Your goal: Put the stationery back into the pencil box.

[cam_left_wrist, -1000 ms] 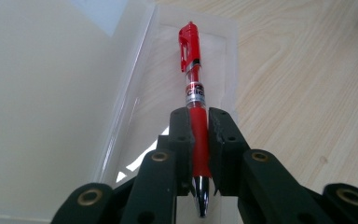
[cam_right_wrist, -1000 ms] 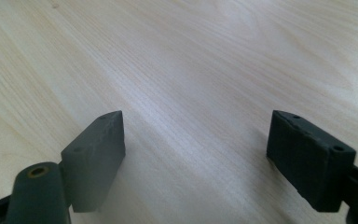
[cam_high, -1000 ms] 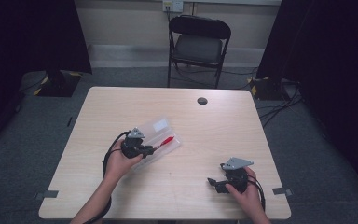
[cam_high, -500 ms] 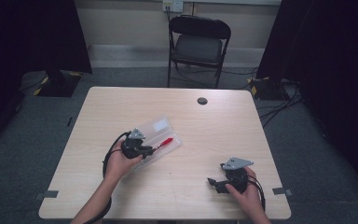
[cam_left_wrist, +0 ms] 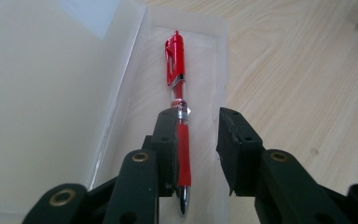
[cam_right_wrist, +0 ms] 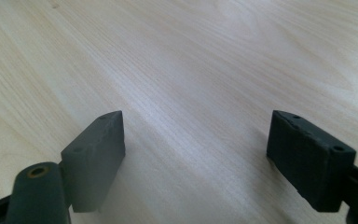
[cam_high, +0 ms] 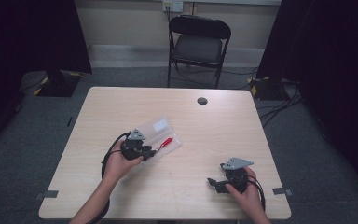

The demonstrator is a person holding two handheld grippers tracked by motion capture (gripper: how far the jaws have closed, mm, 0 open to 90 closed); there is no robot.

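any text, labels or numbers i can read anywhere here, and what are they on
Nothing reads clearly.
Red pen: a white band with dark print near its silver ring, too small and blurred to read.
Clear plastic case: a pale rectangular label on its open lid, looks blank.
Left gripper, right gripper, table: no writing visible.

High overhead of table (cam_high: 191,116); two close claw-mounted views, tabletop shared.

Black folding chair (cam_high: 199,44) behind wooden table (cam_high: 214,135), grey carpet (cam_high: 37,126), dark curtains (cam_high: 32,35)
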